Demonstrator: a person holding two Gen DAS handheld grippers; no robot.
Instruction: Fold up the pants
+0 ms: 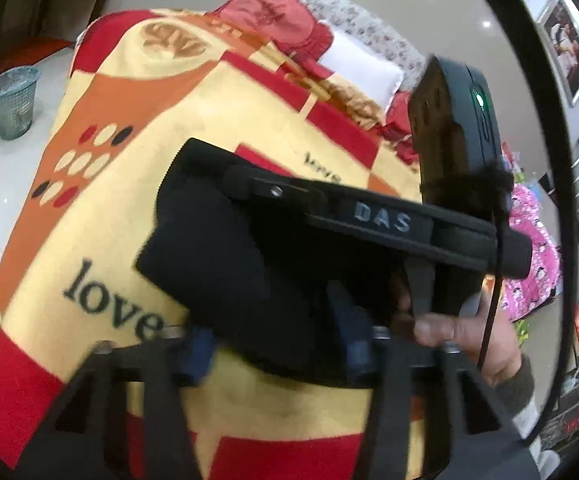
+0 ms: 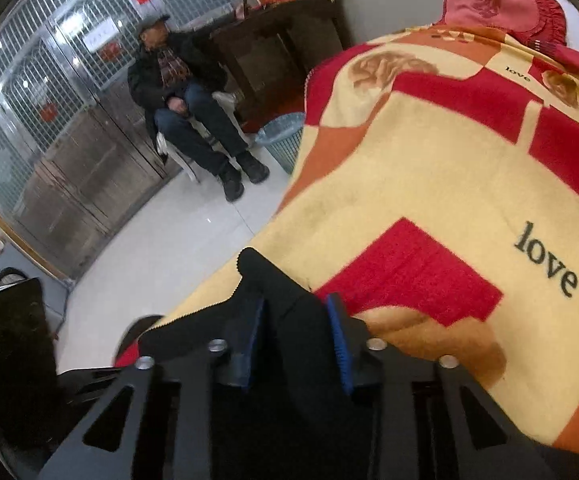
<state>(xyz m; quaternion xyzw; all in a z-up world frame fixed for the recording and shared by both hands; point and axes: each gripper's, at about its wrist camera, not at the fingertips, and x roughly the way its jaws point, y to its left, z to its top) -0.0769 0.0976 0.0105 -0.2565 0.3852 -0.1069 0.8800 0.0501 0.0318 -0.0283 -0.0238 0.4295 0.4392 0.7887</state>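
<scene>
My right gripper (image 2: 297, 340) has its blue ribbed pads (image 2: 339, 344) pinched on a fold of the black, soft knit pants (image 2: 273, 292), whose zigzag-cut edge sticks up toward twelve o'clock. My left gripper (image 1: 277, 352) also has black cloth bunched between its blue-padded fingers (image 1: 199, 354); they look clamped on it, though blur hides the contact itself.

From the left wrist view the pants (image 1: 229, 264) hang as a dark folded bundle in front of the camera, lifted off the bed, with the other tool's black handle marked "DAS" (image 1: 381, 220) crossing from nine to three o'clock and my bare hand (image 1: 473, 340) at four o'clock.

Beneath lies a thick yellow, red and orange blanket printed with "love" (image 1: 217, 120), covering the bed. A red frilled pillow (image 2: 497, 4) sits at one o'clock. At ten o'clock a seated man in dark clothes (image 2: 185, 100) watches, a pale green mesh bin (image 2: 283, 140) beside him.

To fold well, I judge both grips should hold level, keep the edges aligned, and lower the bundle flat onto the blanket without twisting.
</scene>
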